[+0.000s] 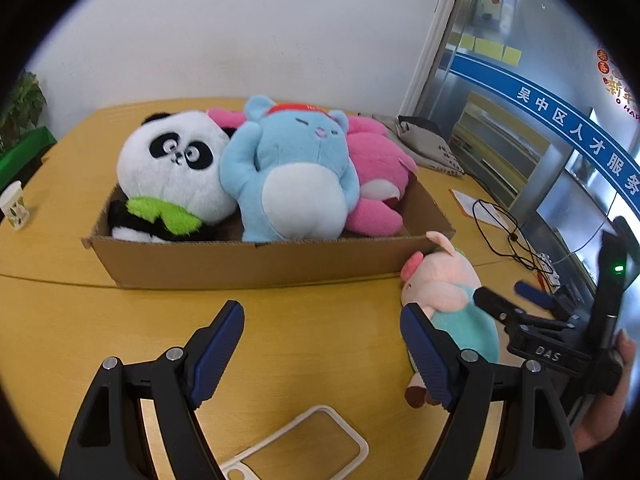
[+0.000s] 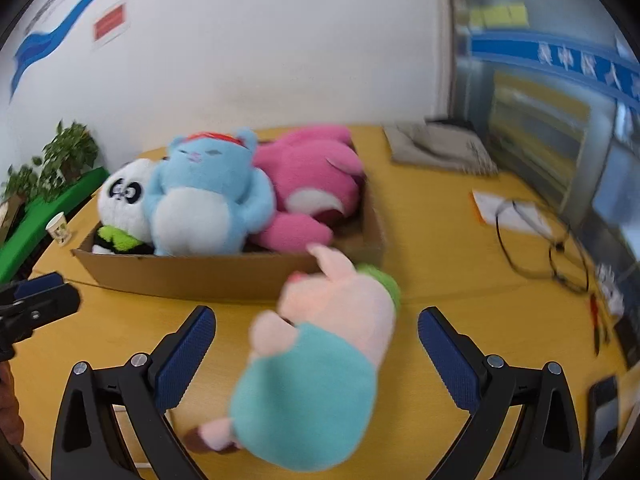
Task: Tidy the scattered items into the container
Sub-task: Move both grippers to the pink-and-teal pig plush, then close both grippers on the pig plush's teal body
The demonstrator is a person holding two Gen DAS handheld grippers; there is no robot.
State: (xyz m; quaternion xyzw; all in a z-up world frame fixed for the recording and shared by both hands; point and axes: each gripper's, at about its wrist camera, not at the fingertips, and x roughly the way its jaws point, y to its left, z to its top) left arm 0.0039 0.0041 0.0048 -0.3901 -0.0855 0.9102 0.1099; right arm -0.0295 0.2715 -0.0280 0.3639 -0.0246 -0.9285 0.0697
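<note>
Your counter (image 1: 60, 320): yellow-tan wood grain, curved far edge against the white wall, a seam running across it in front of the box.

Lying directly on it you have:
- cardboard box (image 1: 256, 266), shallow and open-topped, near the middle;
- pig plush (image 2: 320, 364), pink with a teal body, on its side just beside the box's right front corner;
- white phone case (image 1: 296, 446), empty and flat, at the near edge;
- paper cup (image 1: 14, 205), upright at the far left;
- grey cloth bag (image 1: 430, 146), slumped behind the box to the right;
- sheet of paper (image 2: 506, 210) with a looped black cable (image 2: 560, 246) on it, far right;
- dark phone (image 2: 604, 416), near right edge.
</note>
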